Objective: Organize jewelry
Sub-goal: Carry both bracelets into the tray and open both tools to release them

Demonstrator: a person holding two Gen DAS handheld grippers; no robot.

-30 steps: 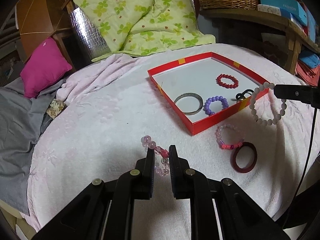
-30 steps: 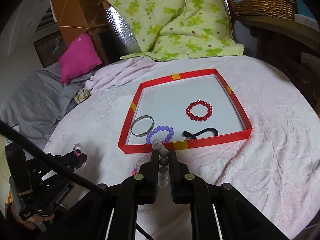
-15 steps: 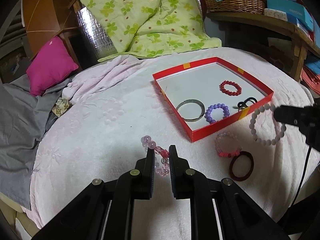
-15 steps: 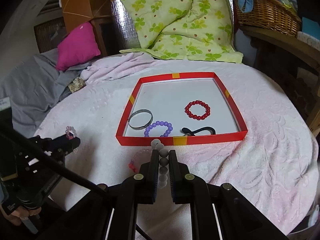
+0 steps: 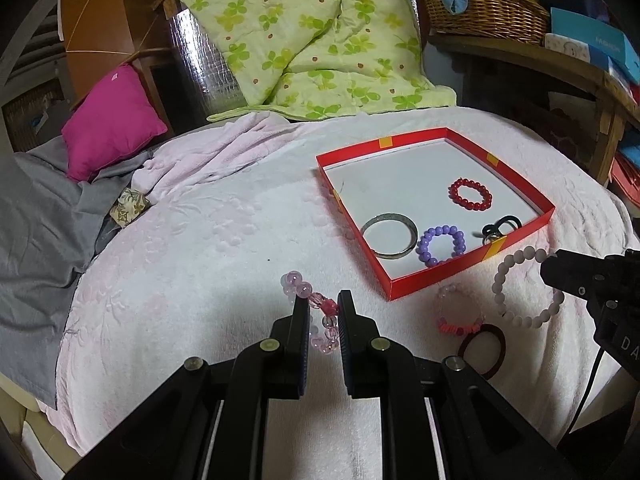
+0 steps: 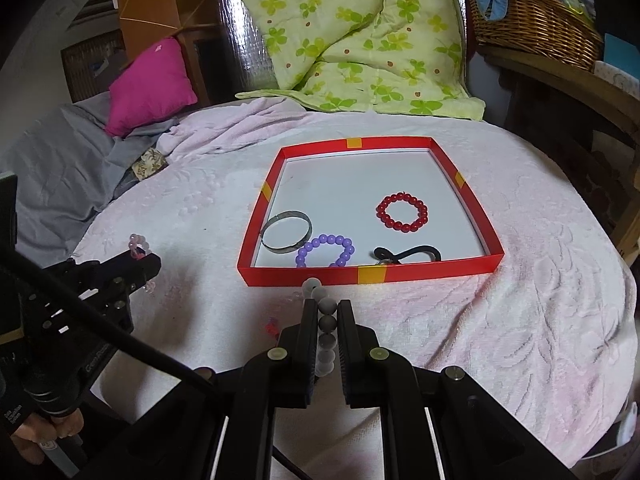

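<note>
My left gripper [image 5: 323, 312] pinches a pink-and-clear bead bracelet [image 5: 316, 308] between its pads, held above the pale pink cover [image 5: 200, 248] near its near edge. My right gripper [image 6: 324, 320] is clamped on a grey-white bead bracelet [image 6: 326, 320], whose loop hangs from the fingers just short of the tray's near wall; the left view shows that loop [image 5: 520, 284] beside the tray's near corner.

On the cover below it, near the near edge, lie a pink bead bracelet [image 5: 458, 312] and, touching it on the near side, a dark red ring bangle [image 5: 482, 350].

Farther back, toward the cover's middle, sits the red tray [image 6: 468, 192] with a white floor. Along its near wall rest a silver bangle [image 6: 286, 232], a purple bead bracelet [image 6: 326, 250] touching it, and a black hair tie [image 6: 406, 254]. A red bead bracelet [image 6: 402, 212] lies apart, toward the right wall.

Beyond the far edge: a green clover quilt [image 6: 352, 36], a magenta cushion [image 6: 154, 80], and a wicker basket [image 6: 536, 20].
</note>
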